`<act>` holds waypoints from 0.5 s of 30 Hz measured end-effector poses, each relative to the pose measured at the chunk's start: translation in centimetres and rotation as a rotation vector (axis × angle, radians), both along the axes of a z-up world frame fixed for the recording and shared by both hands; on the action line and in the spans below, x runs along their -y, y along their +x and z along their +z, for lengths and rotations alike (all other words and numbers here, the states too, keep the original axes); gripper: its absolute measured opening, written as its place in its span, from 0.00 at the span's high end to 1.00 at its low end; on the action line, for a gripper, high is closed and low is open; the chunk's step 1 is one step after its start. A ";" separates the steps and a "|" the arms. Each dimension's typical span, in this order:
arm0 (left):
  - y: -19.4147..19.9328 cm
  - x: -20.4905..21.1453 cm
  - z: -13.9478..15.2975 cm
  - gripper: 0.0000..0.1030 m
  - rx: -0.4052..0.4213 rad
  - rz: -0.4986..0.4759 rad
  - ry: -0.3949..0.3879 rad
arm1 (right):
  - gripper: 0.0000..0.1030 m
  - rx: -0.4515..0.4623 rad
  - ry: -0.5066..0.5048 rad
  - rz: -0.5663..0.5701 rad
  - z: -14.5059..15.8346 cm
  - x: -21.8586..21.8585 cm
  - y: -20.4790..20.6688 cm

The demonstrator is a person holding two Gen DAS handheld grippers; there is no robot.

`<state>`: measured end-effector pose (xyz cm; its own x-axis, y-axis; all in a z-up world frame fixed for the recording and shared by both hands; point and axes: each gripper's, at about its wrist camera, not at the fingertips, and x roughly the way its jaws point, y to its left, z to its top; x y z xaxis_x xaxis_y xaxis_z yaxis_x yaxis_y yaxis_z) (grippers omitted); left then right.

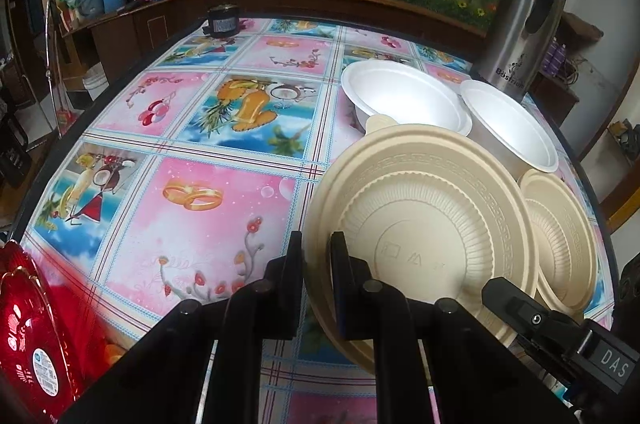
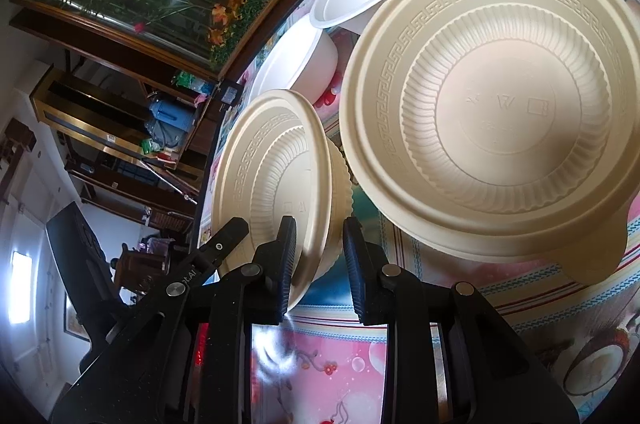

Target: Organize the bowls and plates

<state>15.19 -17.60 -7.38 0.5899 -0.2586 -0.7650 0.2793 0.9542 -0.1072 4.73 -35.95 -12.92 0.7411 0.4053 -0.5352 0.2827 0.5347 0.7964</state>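
Left wrist view: left gripper is pinching the near rim of the large cream ribbed plastic bowl, tilted off the floral-cloth table. Right gripper is clamping the smaller cream ribbed bowl, lying just beside, toward the table's edge.

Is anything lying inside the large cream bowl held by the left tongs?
No, the large cream bowl shows only its bare ribbed inside.
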 end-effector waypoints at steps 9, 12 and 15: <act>-1.9 -1.7 0.8 0.89 0.058 0.043 0.017 | 0.76 0.044 -0.024 0.010 1.0 -0.7 -0.6; -2.5 -2.6 0.9 0.89 0.060 0.056 0.019 | 0.76 0.053 -0.030 0.021 1.2 -1.4 -0.9; -3.4 -3.7 1.3 0.89 0.067 0.064 0.021 | 0.76 0.078 -0.032 0.030 1.7 -2.1 -1.3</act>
